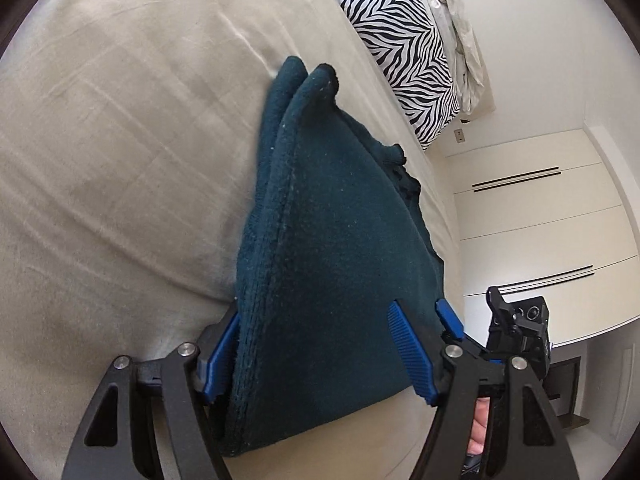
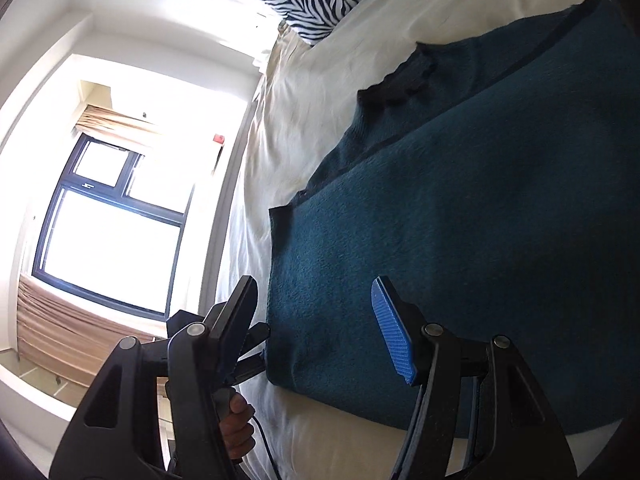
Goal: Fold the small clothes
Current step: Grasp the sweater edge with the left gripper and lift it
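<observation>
One dark teal garment point(image 1: 332, 264) is recorded, together with two grippers, one zebra-print pillow point(image 1: 404, 60) and one crumpled pale cloth point(image 1: 460, 28) beside that pillow at the upper right of the left wrist frame. The surface is a bed covered by a beige sheet point(image 1: 120, 152), lightly creased, filling the left and centre of that frame; white cabinet doors point(image 1: 540, 216) with dark handle strips are seen at the right. In the right wrist view a dark-framed window point(image 2: 112, 232) with beige curtains occupies the left, brightly overexposed, and the pillow is noted at the top centre. The garment is a fleecy knit, folded into at least two layers with stitched edges visible; it lies on the sheet at the centre of the left wrist frame and across the right half of the right wrist frame point(image 2: 460, 240). The left gripper point(image 1: 316, 354) is found with its jaws spread wide, the garment's near edge lying between the blue pads point(image 1: 410, 354); no clamping is observed. The right gripper point(image 2: 320, 332) is likewise held apart, one blue pad point(image 2: 394, 332) over the fabric and the other finger beyond its left edge, gripping nothing. A hand point(image 2: 236, 424) is seen at the lower centre of the right wrist frame.
</observation>
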Tool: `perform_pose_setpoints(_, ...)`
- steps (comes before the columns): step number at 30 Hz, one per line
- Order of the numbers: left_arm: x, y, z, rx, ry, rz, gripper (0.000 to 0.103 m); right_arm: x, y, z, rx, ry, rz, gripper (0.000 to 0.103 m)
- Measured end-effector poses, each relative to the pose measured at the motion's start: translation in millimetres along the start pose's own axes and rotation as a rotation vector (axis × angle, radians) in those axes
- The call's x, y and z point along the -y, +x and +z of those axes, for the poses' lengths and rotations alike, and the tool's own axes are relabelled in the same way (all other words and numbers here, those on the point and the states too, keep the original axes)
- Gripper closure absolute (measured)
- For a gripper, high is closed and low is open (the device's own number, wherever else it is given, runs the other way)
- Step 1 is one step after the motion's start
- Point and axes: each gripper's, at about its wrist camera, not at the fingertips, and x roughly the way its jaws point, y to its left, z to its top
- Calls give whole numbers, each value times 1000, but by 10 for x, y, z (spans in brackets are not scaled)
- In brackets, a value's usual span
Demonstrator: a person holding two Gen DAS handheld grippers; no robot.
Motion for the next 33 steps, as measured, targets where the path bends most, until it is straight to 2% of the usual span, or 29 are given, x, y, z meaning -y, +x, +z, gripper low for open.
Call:
perform_pose_setpoints(2, -27, 10, 28, -10, -34, -37, 32, -52, 151, 19, -20, 7, 11, 44)
perform_pose_setpoints(7, -108, 53, 84, -25, -94, -87, 45, -173, 464, 75, -73, 8, 20, 44)
perform_pose_setpoints(8, -130, 59, 90, -28, -104, -99, 51, -166, 526, 124, -82, 10, 21, 44)
perform_pose_setpoints(10, -180, 82, 99, -35, -127, -115, 77, -161, 617, 152, -100, 17, 13, 44)
perform_pose_setpoints(12, -247, 101, 97, -37, -159, -125, 90, -135, 690, 178, -107, 25, 10, 44)
perform_pose_setpoints(17, -215, 44, 83, -16, -156, -124, 90, -18, 692, 236, -109, 58, 20, 44)
perform_pose_setpoints(22, 161, 13, 109, 4, -73, -95, 91, 160, 512, 331, -87, 107, 81, 44)
perform_pose_setpoints(27, 911, 141, 83, 4, 74, -48, 91, 368, 83, 520, -45, 148, 149, 44)
perform_pose_setpoints(31, 1633, 569, -115, -50, 225, -14, 91, 636, -455, 714, 20, 193, 211, 44)
perform_pose_setpoints(33, 1888, 873, -278, -88, 297, 36, 91, 812, -750, 799, 67, 226, 232, 35)
